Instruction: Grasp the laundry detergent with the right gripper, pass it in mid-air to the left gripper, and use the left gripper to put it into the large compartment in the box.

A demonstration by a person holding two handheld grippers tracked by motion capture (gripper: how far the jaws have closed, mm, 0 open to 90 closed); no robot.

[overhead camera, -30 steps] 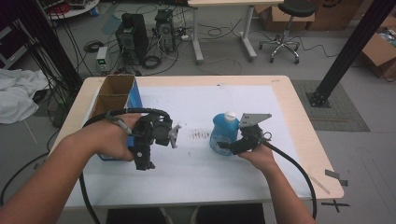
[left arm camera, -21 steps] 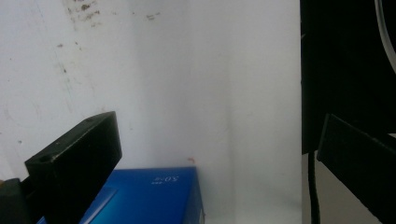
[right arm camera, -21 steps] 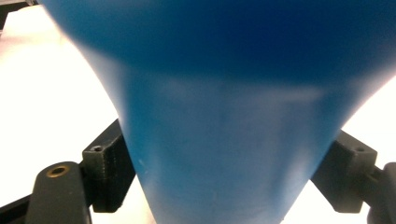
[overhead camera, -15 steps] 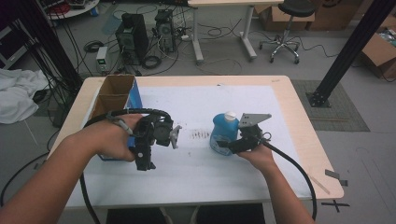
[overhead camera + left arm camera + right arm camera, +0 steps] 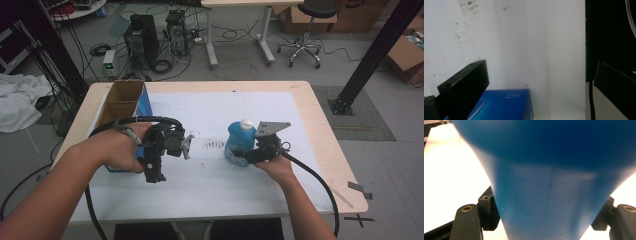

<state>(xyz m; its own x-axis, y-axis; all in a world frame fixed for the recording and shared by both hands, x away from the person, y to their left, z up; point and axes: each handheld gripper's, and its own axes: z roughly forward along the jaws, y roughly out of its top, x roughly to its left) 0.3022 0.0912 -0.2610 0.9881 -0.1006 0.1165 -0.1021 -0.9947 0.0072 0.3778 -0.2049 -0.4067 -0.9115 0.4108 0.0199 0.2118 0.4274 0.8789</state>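
Observation:
A blue bottle (image 5: 236, 144) with a white cap (image 5: 246, 123) stands right of the table's middle. My right gripper (image 5: 241, 158) reaches it low from the right. Its jaws have just been closing, and in the right gripper view the bottle (image 5: 549, 170) sits between them, touching both sides of my right gripper (image 5: 549, 220). My left gripper (image 5: 154, 170) hangs in the left hand just right of an open cardboard box (image 5: 122, 100) with blue sides. In the left gripper view my left gripper (image 5: 541, 72) stands wide open over the white mat, with a corner of the blue box (image 5: 506, 105) below it.
The white mat (image 5: 210, 185) covers most of the wooden table (image 5: 325, 150) and has dark smudges (image 5: 215, 145) between the two grippers. Cables trail from both grippers toward the front edge. Computers, a stool and a black post stand on the floor beyond.

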